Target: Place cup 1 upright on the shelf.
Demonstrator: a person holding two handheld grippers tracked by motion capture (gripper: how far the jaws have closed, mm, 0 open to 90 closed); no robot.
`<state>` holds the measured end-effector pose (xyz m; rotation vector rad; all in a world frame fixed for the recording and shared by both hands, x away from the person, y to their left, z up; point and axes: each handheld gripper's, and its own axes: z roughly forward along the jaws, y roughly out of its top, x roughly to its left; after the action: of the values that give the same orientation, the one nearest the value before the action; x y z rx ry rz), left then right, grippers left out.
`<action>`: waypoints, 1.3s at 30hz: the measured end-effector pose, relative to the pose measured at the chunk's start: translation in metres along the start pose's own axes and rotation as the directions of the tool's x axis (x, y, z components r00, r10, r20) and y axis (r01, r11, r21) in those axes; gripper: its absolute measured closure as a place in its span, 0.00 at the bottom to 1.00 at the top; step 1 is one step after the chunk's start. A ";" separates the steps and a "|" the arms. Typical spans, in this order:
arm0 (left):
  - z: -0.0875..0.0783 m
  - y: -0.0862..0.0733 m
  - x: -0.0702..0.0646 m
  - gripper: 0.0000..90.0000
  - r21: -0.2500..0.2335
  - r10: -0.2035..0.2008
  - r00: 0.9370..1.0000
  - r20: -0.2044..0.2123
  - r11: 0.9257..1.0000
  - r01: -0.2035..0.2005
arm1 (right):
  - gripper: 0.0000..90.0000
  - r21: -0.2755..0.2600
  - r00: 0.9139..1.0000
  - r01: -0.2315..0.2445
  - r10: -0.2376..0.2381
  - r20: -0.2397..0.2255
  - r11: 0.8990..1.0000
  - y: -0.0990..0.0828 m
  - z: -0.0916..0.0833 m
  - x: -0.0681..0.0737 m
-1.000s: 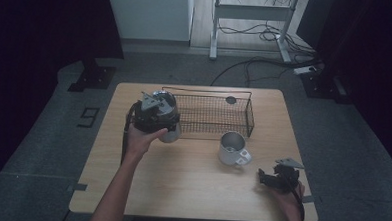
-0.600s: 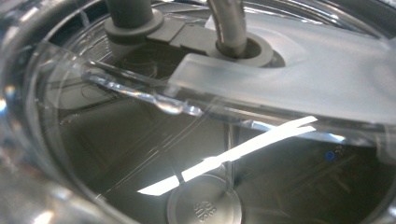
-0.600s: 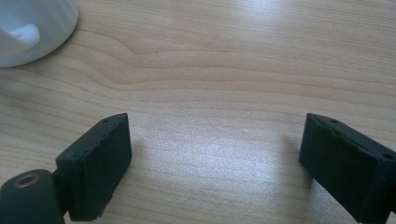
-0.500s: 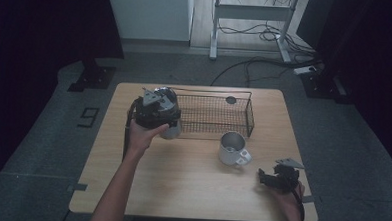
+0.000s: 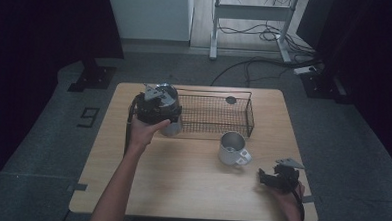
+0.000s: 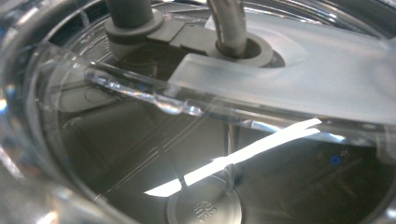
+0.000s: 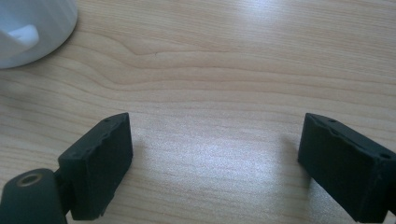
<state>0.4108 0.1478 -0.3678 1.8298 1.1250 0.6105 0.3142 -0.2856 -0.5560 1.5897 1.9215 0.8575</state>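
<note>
Fingers: left gripper on a clear jug at the wire basket's left end, grip not discernible. Left gripper view: jug interior close up. Right gripper view: fingers apart, just been closing, empty over table; mug nearby.

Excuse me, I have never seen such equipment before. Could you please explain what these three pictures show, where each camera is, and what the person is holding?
A person sits at a wooden table and holds a hand-operated two-jaw gripper in each hand. The high view looks down from above. The other two cameras ride on the grippers.

On the table are a black wire basket and a white mug.

The left gripper is at the basket's left end, on a clear plastic container; its camera looks into that container from very close. Whether the jaws grip it, I cannot tell.

The right gripper rests low near the table's right edge. Its jaws stand apart over bare wood, holding nothing, though they have just been closing slightly.
</note>
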 end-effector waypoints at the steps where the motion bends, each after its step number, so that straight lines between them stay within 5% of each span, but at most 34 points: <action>1: 0.000 0.001 0.000 0.05 -0.002 0.000 1.000 0.000 1.000 0.000 | 0.11 0.000 1.000 0.000 0.000 0.000 1.000 0.000 0.000 0.000; 39: 0.024 0.017 0.010 0.05 0.004 -0.011 1.000 -0.019 1.000 0.011 | 0.13 -0.003 1.000 0.001 -0.001 0.003 1.000 0.000 0.000 -0.001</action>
<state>0.4421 0.1429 -0.3651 1.8236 1.1485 0.6214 0.3142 -0.2866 -0.5557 1.5875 1.9176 0.8571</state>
